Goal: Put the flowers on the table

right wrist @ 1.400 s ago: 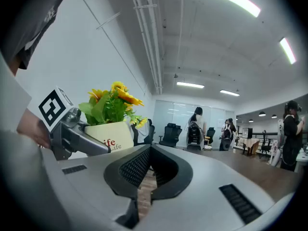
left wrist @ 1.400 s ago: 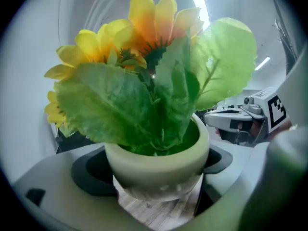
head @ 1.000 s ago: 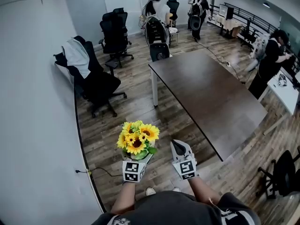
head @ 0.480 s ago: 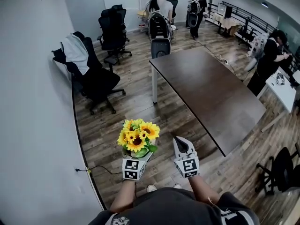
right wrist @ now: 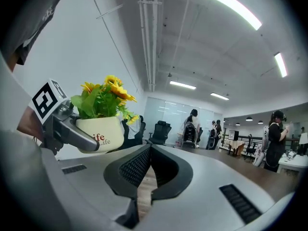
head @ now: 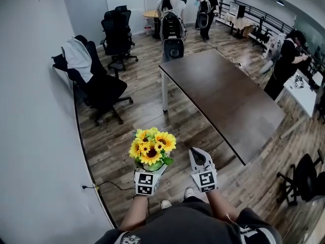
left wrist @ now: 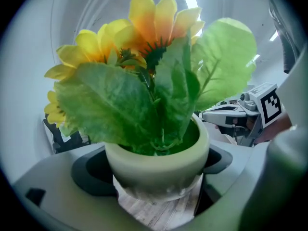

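A pot of yellow sunflowers [head: 151,150] with green leaves sits in my left gripper [head: 149,171], held at waist height above the wood floor. The left gripper view shows the pale green pot [left wrist: 159,165] clamped between the grey jaws, leaves filling the frame. My right gripper [head: 198,158] hangs beside it, jaws shut and empty. In the right gripper view the pads [right wrist: 144,163] meet at the tip, and the potted flowers [right wrist: 102,114] show at the left. The long dark brown table [head: 221,98] stands ahead and to the right.
Black office chairs [head: 101,83] stand along the left wall, one draped with a white cloth. Several people [head: 171,6] stand beyond the table's far end; another person [head: 284,60] is at the right by a white desk. A cable [head: 109,186] lies on the floor near the wall.
The view has advanced slightly toward the table. Both grippers keep their places, the flowers still held in the left one.
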`<state>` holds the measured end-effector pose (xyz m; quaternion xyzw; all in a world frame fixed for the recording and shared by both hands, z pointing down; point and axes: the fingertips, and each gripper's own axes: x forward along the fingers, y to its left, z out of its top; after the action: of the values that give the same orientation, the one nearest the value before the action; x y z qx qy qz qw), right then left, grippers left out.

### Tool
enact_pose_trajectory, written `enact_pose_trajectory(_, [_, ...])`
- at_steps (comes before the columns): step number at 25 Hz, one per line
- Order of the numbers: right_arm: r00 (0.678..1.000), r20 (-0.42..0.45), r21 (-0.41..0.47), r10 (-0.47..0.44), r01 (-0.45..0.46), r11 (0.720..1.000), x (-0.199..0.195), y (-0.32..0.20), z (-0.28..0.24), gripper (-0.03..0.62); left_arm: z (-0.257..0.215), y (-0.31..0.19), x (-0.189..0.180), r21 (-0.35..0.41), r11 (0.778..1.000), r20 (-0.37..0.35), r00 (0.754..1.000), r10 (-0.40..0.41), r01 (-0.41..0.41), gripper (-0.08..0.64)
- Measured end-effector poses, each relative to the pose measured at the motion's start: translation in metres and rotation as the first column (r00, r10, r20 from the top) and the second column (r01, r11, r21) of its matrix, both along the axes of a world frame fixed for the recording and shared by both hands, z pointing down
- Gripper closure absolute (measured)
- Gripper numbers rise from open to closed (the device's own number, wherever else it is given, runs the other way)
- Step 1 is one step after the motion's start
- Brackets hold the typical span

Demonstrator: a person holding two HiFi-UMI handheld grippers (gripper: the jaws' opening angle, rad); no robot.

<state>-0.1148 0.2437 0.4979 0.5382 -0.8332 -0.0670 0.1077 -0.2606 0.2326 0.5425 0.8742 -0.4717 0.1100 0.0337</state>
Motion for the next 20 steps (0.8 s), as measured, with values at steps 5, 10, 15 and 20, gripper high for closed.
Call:
enact_pose_trajectory(5, [0.999, 0.001, -0.005, 0.048, -0.048, 0.999, 0.021, -0.016, 0.004, 0.569, 0.004, -0.012, -0.001, -0.018, 1.0, -0.003, 1.0, -0.012, 0.012, 0.032])
enact_pose_trajectory(10, [0.998, 0.013, -0.009, 0.053, -0.053, 0.999, 0.035, -0.038, 0.008, 0.569, 0.005, -0.034, 0.009, -0.013, 0.999, 0.024, 0.999, -0.038, 0.038, 0.032])
enact_pose_trajectory(15, [0.999, 0.027, -0.008, 0.03, -0.03, 1.0, 0.047, -0.067, 0.01, 0.569, 0.009, -0.062, 0.023, -0.008, 0.999, 0.055, 0.997, -0.051, 0.052, 0.032])
enact_pose_trajectory(20, [1.0, 0.018, -0.004, 0.001, -0.001, 1.0, 0.059, -0.11, 0.01, 0.569, -0.002, -0.101, 0.039, -0.018, 0.998, 0.014, 0.998, -0.064, 0.064, 0.032])
